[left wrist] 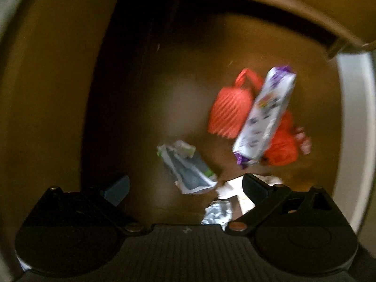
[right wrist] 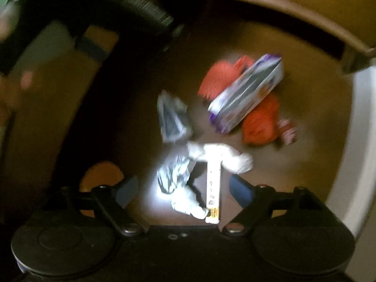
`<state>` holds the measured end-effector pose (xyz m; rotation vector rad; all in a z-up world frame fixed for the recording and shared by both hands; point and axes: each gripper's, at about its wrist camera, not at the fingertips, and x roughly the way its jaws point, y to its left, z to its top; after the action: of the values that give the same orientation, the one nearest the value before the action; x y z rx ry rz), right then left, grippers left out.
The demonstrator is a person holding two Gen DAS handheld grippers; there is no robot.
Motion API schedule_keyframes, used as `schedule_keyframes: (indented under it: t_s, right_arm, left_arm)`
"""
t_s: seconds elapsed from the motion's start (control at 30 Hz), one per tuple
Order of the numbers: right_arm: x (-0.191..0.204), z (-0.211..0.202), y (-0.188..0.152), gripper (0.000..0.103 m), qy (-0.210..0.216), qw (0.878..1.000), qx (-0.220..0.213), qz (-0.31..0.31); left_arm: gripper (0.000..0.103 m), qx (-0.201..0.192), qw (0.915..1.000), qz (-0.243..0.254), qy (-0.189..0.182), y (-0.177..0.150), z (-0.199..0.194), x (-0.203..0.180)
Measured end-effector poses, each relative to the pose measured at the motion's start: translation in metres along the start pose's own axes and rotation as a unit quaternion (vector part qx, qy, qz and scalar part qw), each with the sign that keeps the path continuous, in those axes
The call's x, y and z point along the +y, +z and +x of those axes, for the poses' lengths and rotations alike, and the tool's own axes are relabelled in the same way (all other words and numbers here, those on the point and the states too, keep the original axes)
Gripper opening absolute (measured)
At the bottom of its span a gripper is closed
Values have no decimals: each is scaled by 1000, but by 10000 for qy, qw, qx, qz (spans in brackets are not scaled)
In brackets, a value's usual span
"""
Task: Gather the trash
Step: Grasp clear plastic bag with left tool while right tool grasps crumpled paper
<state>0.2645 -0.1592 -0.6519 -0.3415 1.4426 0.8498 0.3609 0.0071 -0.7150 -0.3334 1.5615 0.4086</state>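
Observation:
Both wrist views look down into a brown bin (left wrist: 58,94) with trash on its floor. A white and purple packet (left wrist: 265,115) lies across orange crumpled bags (left wrist: 229,110); it also shows in the right wrist view (right wrist: 246,91). A grey-green wrapper (left wrist: 188,166) lies at the middle and shows in the right wrist view (right wrist: 172,117). White crumpled paper and a narrow strip (right wrist: 212,188) lie in bright light. My left gripper (left wrist: 185,188) is open and empty above the wrapper. My right gripper (right wrist: 185,190) is open and empty above the white paper.
The bin's brown rim (left wrist: 282,4) curves across the top, with a pale surface (left wrist: 352,117) outside it on the right. In the right wrist view the other gripper's dark body (right wrist: 131,7) hangs at the upper left. The frames are blurred.

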Motion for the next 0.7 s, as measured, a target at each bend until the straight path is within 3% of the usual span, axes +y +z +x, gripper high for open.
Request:
schedule_keyframes:
  t_s: [0.13,0.27,0.5,0.6,0.67,0.7]
  right_arm:
    - [10,59,-17,83,180,9988,230,-392]
    - [20,104,-29,81,76,9958,408,-815]
    - [29,155,-45,74,-179,9884,696,-1339]
    - [32,166,-49,68,-307,9860,789,-1440]
    - [31,169,-51,59,-334,9858,812,-1429]
    - [31,170,-52,55,-324,9859,822,-1420]
  left_arm:
    - [103,278,9991,-283,135,0,59,8]
    - [102,610,9967,-528,127,-3,110,14]
    - [98,983,9906,-940,-121,-8,156,23]
    - [82,1108,9880,-1052,-233,-8,165,26]
    - [63,1153,9873,-1049,-302,-7,169,26]
    - [61,1160,9874,-1031,-306,-8,169,27]
